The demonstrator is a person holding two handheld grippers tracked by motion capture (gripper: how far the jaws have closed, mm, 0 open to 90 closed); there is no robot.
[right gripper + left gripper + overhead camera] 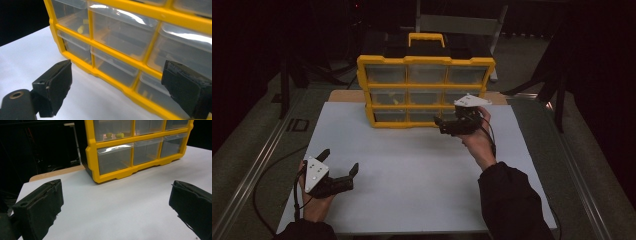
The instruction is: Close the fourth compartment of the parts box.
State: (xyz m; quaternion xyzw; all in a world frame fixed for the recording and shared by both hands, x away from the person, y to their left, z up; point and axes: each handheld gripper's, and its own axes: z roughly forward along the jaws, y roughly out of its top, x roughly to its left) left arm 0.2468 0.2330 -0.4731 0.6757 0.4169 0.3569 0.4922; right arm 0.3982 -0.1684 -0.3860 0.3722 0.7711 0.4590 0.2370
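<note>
A yellow drawer cabinet with clear plastic drawers in three rows stands at the back of the white board; it has a black top and a yellow handle. My right gripper hovers just in front of its lower right drawers, jaws open and empty. In the right gripper view my right gripper frames the cabinet's yellow frame close up. My left gripper rests open near the board's front left corner, nothing between its jaws. In the left gripper view my left gripper faces the cabinet from a distance.
Small yellow-green pieces lie in the middle row's left drawer. The board sits on a grey table with a metal rail along its left side. A wooden strip shows behind the board, with dark surroundings beyond.
</note>
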